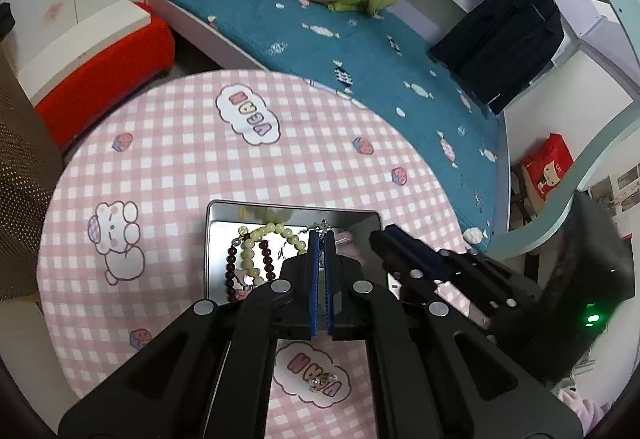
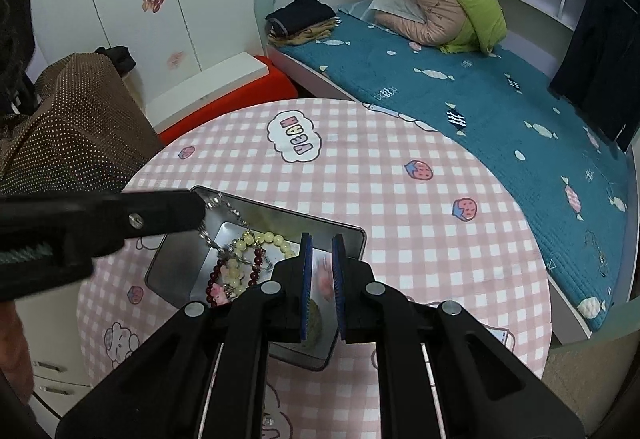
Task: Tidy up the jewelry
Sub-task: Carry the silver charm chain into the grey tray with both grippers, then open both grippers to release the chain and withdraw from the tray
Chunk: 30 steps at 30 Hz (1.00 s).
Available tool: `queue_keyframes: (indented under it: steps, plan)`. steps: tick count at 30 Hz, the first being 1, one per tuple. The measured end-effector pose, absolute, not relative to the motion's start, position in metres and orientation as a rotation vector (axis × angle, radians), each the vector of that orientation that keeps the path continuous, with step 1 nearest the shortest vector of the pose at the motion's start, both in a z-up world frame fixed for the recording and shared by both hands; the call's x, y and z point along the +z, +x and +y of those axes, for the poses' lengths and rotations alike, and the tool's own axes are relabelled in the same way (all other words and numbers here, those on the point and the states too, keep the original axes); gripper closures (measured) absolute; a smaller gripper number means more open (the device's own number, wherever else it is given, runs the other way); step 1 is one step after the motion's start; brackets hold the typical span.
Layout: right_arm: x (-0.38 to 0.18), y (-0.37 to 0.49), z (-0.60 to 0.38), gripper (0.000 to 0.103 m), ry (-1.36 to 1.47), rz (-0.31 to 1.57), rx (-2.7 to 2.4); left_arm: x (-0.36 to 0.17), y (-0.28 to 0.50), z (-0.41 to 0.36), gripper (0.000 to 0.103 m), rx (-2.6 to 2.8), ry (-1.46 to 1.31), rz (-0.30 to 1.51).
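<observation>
Silver chain (image 2: 224, 223) hangs from the left gripper (image 1: 320, 235), jaws pinched on it, dangling over the metal tin (image 1: 212, 239) onto the bead bracelets (image 1: 256, 259), probably to coil it inside. Right gripper (image 2: 322, 243) sits empty, barely parted, over the tin.

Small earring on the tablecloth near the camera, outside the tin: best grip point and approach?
The earring lies flat on the tablecloth, apart from the metal tin, with nothing beside it. Probably come from straight above and pinch across its narrow middle, fingertips touching the cloth. It is tiny and blurred, so which end is the hook cannot be told. The left gripper already holds a silver chain.
</observation>
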State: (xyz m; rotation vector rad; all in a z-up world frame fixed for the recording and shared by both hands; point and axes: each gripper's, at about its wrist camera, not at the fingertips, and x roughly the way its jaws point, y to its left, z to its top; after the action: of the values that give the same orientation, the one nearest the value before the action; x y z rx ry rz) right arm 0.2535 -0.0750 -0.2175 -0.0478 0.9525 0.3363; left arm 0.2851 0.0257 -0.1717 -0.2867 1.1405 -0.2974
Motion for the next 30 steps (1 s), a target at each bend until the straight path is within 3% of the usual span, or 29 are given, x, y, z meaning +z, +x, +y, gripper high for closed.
queue_keyframes:
  steps: [3, 11, 15, 27, 30]
  plan:
    - [-0.216, 0.254, -0.080, 0.083, -0.044, 0.953, 0.316, -0.182, 0.288, 0.024, 0.101, -0.291, -0.287, 1.171]
    - [-0.218, 0.259, -0.102, 0.077, 0.003, 0.976, 0.246, -0.194, 0.292, 0.017, 0.100, -0.309, -0.257, 1.202]
    - [-0.219, 0.259, -0.108, 0.069, 0.016, 0.986, 0.229, -0.198, 0.292, 0.014, 0.100, -0.310, -0.230, 1.221]
    - [-0.207, 0.247, -0.108, 0.064, 0.008, 0.966, 0.221, -0.193, 0.280, 0.015, 0.096, -0.300, -0.209, 1.216]
    - [-0.204, 0.242, -0.109, 0.059, 0.010, 0.958, 0.221, -0.189, 0.273, 0.017, 0.091, -0.298, -0.210, 1.207]
